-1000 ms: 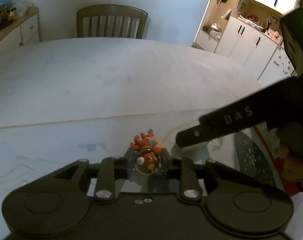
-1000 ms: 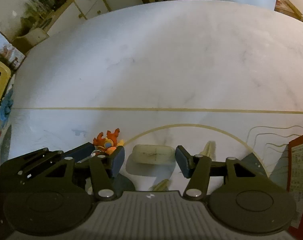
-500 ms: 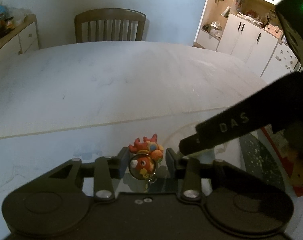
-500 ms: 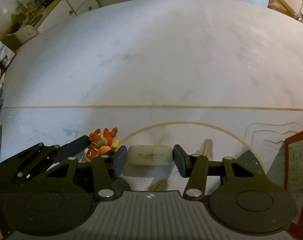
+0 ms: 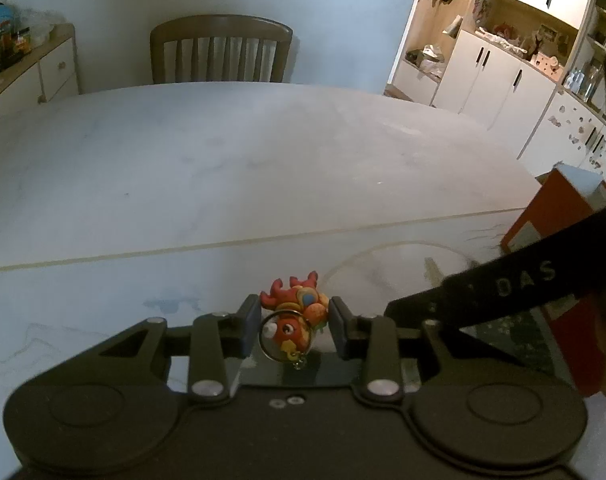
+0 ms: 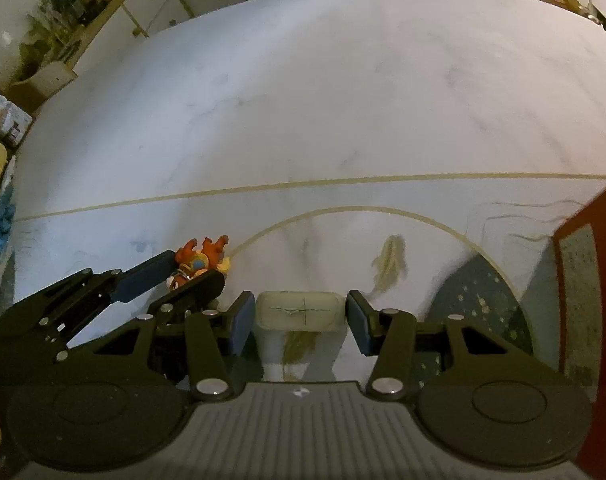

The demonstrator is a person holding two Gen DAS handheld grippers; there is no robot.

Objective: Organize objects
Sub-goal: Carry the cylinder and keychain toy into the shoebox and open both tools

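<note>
A small orange and red fish keychain toy (image 5: 293,320) lies on the marbled table (image 5: 223,168). It sits between the pads of my left gripper (image 5: 295,314), which stand close on either side without squeezing it. In the right wrist view, the same toy (image 6: 201,256) shows between the left gripper's (image 6: 195,267) fingers at the left. My right gripper (image 6: 301,318) is shut on a cream rounded block (image 6: 299,308), with both pads against its ends. The right gripper's black body (image 5: 503,284) crosses the right side of the left wrist view.
A red box (image 5: 543,216) stands at the table's right edge (image 6: 587,280). A dark speckled patch (image 6: 483,300) and gold lines mark the tabletop. A wooden chair (image 5: 221,50) is at the far side. Cabinets (image 5: 503,72) stand beyond on the right, and a sideboard (image 5: 31,76) on the left.
The left jaws widened slightly around the toy. The right jaws closed onto the cream block. The right gripper shifted right, uncovering the red box in the left wrist view.
</note>
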